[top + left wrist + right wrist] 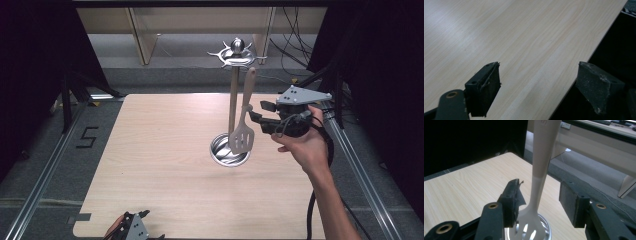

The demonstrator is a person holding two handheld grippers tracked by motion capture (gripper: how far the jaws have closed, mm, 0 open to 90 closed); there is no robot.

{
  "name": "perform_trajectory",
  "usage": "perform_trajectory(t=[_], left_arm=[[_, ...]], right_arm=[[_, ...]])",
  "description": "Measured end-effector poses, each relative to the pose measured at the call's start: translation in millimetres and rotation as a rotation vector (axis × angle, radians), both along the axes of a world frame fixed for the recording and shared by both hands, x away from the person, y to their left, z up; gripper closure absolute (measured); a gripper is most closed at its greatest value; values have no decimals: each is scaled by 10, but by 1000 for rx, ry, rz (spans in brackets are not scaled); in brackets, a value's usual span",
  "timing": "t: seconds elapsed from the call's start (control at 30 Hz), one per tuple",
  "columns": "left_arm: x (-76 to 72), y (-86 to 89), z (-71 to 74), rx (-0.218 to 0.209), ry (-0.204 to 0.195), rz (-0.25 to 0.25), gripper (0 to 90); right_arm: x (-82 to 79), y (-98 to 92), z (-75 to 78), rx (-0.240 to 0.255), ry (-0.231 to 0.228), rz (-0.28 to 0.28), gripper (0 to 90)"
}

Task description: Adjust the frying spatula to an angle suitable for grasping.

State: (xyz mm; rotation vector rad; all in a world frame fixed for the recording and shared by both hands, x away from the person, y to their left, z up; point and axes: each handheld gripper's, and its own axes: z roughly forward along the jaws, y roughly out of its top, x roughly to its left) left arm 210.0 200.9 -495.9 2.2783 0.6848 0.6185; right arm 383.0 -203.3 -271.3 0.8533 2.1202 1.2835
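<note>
The slotted spatula [243,131] hung from the utensil stand [232,100] near the table's [165,165] far-right part, blade just above the stand's round base [220,155]. Right gripper [257,114] was abt half open – spatula's neck stood btwn its jaws, pads not pressing. Left gripper [537,82] sat at the near table edge, spread wide – holding nothing.
</note>
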Motion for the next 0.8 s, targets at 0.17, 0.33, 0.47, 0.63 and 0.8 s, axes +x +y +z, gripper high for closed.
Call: perform_trajectory(t=[0.17, 0.33, 0.47, 0.63, 0.8], left_arm=[[-1, 9, 10, 11, 8, -11, 184], [-4, 12, 14, 13, 9, -10, 184], [0, 8, 2, 10, 13, -9, 185], [3, 12, -7, -4, 2, -12, 184], [25, 4, -10, 0, -16, -28, 184]], right_arm=[[-41, -62, -81, 7, -6, -5, 492], [-101, -126, -205, 23, -23, -14, 472], [-146, -202, -333, 45, 5, -18, 468], [-173, -294, -504, 72, -9, -13, 465], [-215, -331, -655, 78, 22, -6, 459]])
